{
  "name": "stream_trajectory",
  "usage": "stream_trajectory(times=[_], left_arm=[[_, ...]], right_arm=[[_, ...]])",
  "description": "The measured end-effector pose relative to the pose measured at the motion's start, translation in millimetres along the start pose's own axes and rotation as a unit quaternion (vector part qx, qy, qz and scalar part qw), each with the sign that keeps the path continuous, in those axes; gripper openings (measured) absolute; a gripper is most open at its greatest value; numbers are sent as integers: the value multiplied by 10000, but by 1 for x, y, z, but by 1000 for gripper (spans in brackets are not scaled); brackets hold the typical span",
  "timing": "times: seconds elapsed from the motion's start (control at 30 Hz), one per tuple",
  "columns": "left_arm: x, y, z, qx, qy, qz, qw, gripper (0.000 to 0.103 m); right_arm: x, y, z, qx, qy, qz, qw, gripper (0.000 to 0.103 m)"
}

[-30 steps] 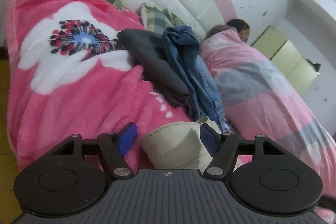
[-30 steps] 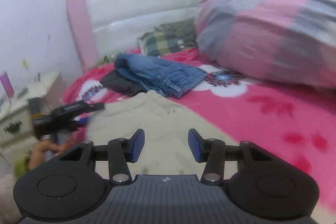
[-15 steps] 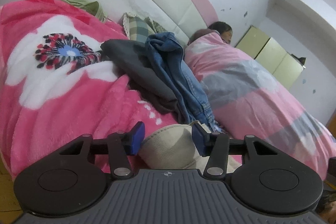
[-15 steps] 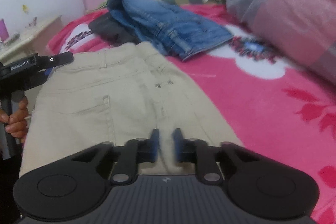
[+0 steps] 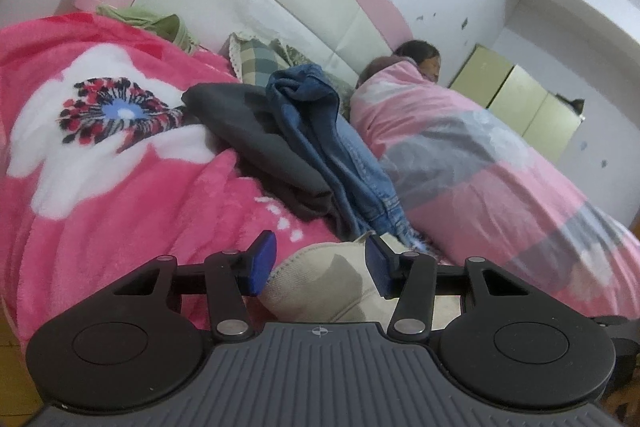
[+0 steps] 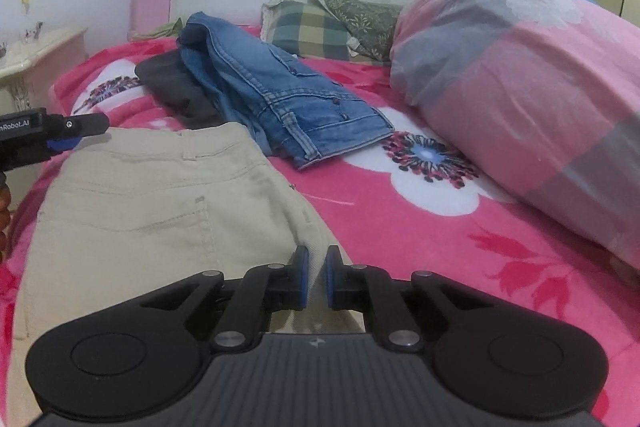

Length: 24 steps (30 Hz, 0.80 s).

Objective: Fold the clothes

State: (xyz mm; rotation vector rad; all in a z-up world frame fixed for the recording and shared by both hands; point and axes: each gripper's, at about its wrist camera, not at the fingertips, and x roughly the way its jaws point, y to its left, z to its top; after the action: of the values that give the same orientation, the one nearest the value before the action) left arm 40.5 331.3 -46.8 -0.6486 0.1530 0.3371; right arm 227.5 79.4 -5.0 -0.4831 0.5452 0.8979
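Beige trousers (image 6: 152, 203) lie flat on a pink floral blanket (image 6: 420, 227) | right gripper (image 6: 316, 277) pinches their near edge | left gripper (image 5: 316, 269) clasps the bunched waistband corner | folded jeans (image 6: 280, 95) and dark garment (image 6: 176, 87) lie beyond.

Left gripper (image 5: 318, 269) astride bunched beige trousers (image 5: 320, 283) on pink blanket (image 5: 120, 187)

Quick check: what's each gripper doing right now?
Left gripper: jaws part open around a bunched edge of the beige trousers; a firm grip cannot be told.
Right gripper: shut on the trousers' edge.
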Motion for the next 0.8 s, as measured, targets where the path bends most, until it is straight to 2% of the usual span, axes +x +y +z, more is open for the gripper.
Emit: stream_trajectory(times=[0.17, 0.3, 0.37, 0.47, 0.53, 0.67, 0.73, 0.8], left_arm=[[-4, -2, 0, 37, -133, 125, 9998, 49], [-20, -13, 6, 51, -413, -113, 9991, 50], [-29, -22, 11, 66, -503, -288, 9983, 52], [-26, -54, 22, 274, -110, -775, 9966, 54], [-12, -74, 27, 288, 268, -1034, 9939, 54], [42, -105, 25, 209, 1136, -1133, 9868, 53], [62, -110, 18, 243, 1239, -975, 9872, 53], [77, -108, 6, 378, 1280, -650, 9889, 53]], right_arm=[[22, -1, -9, 6, 67, -163, 9998, 9], [24, -5, -14, 171, 49, -136, 9997, 12], [6, -16, -11, 422, -83, -107, 9990, 24], [-38, -38, -9, 793, -384, -195, 9959, 39], [-72, -58, -12, 1101, -538, -257, 9921, 39], [-125, -83, -32, 1434, -660, -419, 9866, 39], [-136, -87, -49, 1459, -475, -446, 9872, 38], [-138, -88, -68, 1397, -205, -471, 9889, 38]])
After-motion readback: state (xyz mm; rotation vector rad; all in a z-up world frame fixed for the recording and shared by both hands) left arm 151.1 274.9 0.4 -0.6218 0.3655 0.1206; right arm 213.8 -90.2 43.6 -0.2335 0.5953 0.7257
